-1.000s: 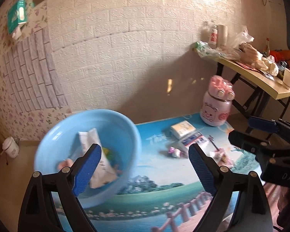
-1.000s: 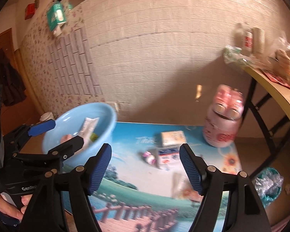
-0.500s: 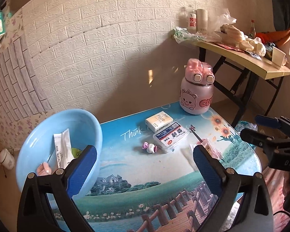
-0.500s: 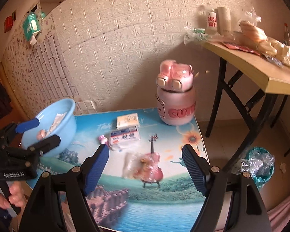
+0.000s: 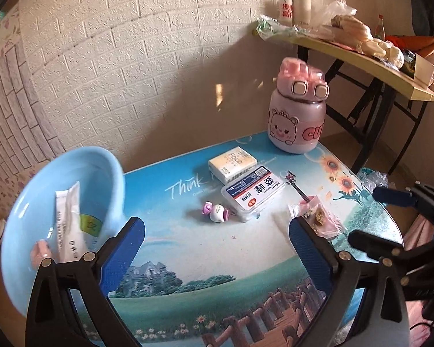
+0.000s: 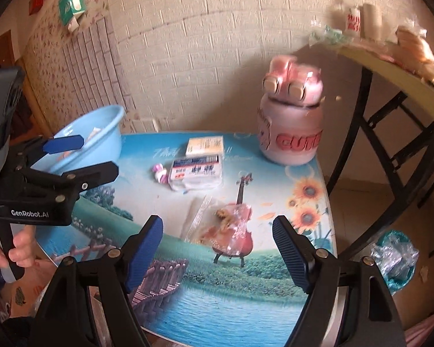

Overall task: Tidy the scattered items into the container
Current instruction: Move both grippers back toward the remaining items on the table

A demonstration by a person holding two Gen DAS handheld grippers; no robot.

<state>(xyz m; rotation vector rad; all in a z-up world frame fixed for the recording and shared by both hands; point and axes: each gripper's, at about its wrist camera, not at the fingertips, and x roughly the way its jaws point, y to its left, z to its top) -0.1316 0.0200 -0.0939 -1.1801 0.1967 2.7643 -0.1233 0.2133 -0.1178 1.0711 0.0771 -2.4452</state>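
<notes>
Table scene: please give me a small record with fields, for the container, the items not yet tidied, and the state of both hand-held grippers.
container: blue basin, at the table's left edge
in basin: white sachet; other bits unclear
on table: yellow box, clear box, small candy, clear bag, pink bottle
left hand-held gripper: open, empty
right hand-held gripper: open, empty, facing the clear bag
table: printed landscape top
</notes>
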